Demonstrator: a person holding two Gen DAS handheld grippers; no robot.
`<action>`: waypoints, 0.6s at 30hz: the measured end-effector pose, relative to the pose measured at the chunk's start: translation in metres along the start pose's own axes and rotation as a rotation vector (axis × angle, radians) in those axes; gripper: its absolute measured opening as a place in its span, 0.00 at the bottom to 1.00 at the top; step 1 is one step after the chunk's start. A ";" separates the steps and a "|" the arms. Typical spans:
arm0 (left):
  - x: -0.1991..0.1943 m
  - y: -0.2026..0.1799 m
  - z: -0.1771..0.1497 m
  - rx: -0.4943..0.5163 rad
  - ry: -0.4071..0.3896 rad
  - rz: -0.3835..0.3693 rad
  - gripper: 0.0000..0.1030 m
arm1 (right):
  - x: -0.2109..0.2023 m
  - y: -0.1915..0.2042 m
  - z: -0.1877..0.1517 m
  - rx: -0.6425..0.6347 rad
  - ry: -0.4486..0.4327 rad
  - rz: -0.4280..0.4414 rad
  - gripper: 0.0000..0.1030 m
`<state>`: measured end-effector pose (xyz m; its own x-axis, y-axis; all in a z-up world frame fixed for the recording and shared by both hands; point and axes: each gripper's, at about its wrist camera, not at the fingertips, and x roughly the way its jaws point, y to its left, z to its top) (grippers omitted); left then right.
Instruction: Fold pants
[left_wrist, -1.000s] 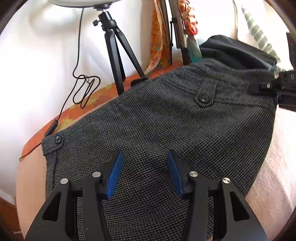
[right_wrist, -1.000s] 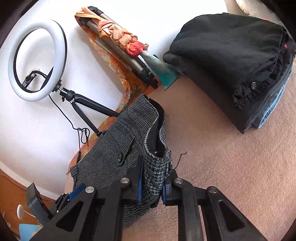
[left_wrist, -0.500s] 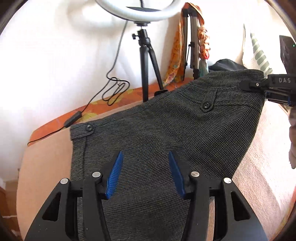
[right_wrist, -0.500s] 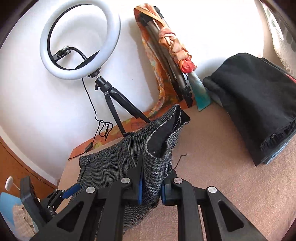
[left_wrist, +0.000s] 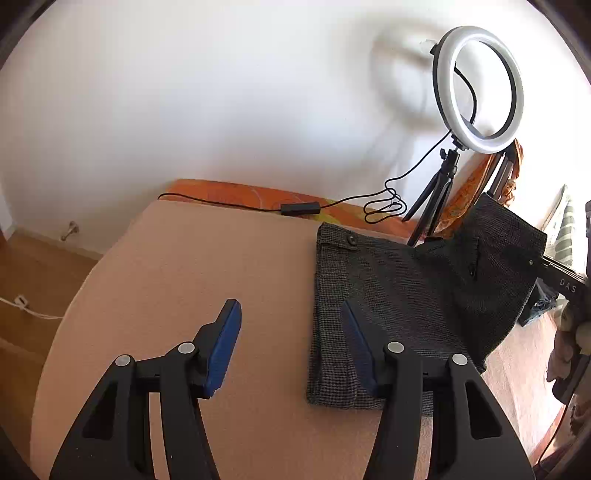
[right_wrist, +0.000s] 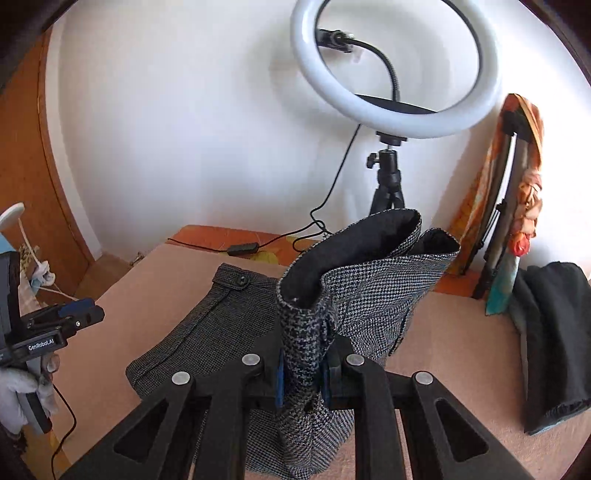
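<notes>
Peach-coloured bedding covers the bed (left_wrist: 221, 258) where the work happens. Nearest, the left hand-held gripper (left_wrist: 291, 343) hangs spread and empty above bare bedding, probably free to smooth or catch the next edge. At 3 o'clock of it lie the checked pants (left_wrist: 388, 295), part flat, part lifted. The right hand-held gripper (right_wrist: 301, 376) pinches their raised edge, apparently to carry it over as a fold. Farther, at 1 o'clock, a ring light (right_wrist: 395, 62) stands by the wall.
</notes>
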<state>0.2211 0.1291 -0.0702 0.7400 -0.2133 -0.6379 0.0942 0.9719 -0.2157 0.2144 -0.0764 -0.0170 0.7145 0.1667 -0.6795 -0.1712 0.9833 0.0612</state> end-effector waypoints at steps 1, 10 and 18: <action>0.001 0.001 -0.001 0.007 0.003 0.008 0.53 | 0.005 0.011 0.001 -0.025 0.009 0.011 0.12; -0.014 0.029 0.000 -0.037 -0.029 0.023 0.53 | 0.060 0.112 -0.009 -0.304 0.106 0.054 0.11; -0.017 0.042 0.000 -0.062 -0.037 0.037 0.53 | 0.109 0.185 -0.044 -0.505 0.205 0.073 0.10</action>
<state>0.2123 0.1732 -0.0687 0.7666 -0.1723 -0.6185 0.0260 0.9709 -0.2382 0.2302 0.1206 -0.1119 0.5505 0.1657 -0.8182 -0.5557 0.8042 -0.2110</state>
